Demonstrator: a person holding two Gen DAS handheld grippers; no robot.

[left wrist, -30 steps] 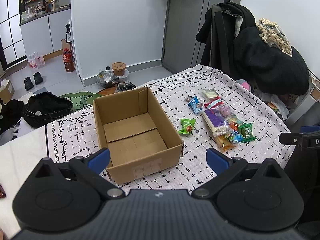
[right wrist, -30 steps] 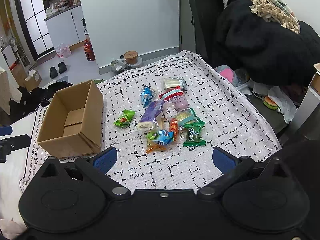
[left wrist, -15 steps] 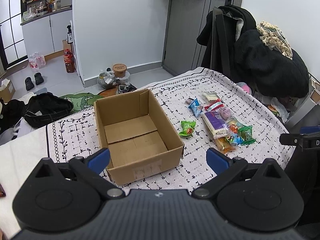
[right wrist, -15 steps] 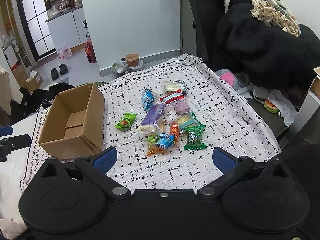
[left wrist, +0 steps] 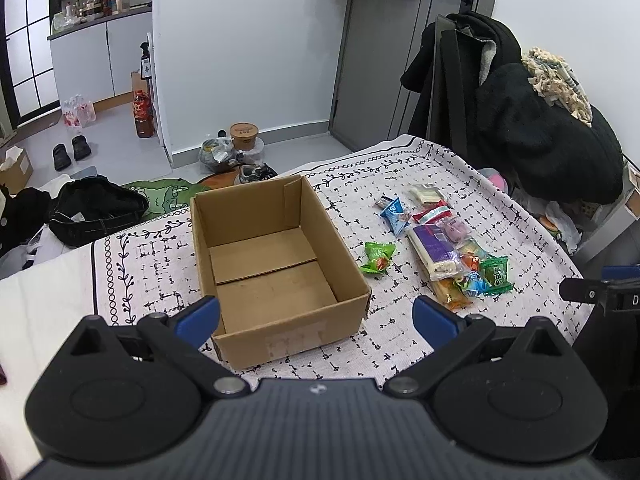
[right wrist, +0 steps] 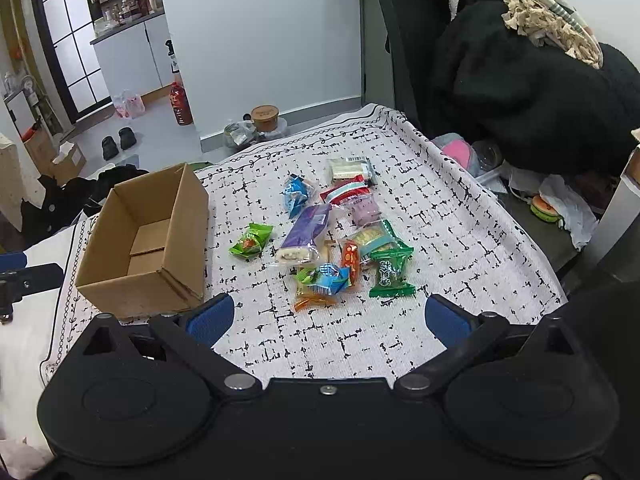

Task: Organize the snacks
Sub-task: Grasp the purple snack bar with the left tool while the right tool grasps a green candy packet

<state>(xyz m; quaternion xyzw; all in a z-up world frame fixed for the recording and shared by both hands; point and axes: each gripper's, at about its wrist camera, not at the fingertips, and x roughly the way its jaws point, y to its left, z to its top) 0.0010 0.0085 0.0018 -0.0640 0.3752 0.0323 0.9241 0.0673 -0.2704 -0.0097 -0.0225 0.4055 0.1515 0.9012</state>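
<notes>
Snacks point(right wrist: 332, 236): loose heap on the counter point(right wrist: 460, 240), ahead of the right gripper point(right wrist: 326, 320), none picked up.
Box point(left wrist: 272, 256): empty, straight ahead of the left gripper point(left wrist: 316, 318).
Jaws: both pairs spread wide, holding nothing.
Progress: nothing boxed; every packet left to move, I judge.

A lived-in home is shown. Coats point(left wrist: 520, 120) are heaped by the door point(left wrist: 380, 60). Shoes point(left wrist: 72, 151) are left before kitchen cabinets point(left wrist: 96, 60).

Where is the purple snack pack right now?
In the right wrist view, the purple snack pack lies mid-table on the patterned cloth, between the light-green packet and the snack pile.
</notes>
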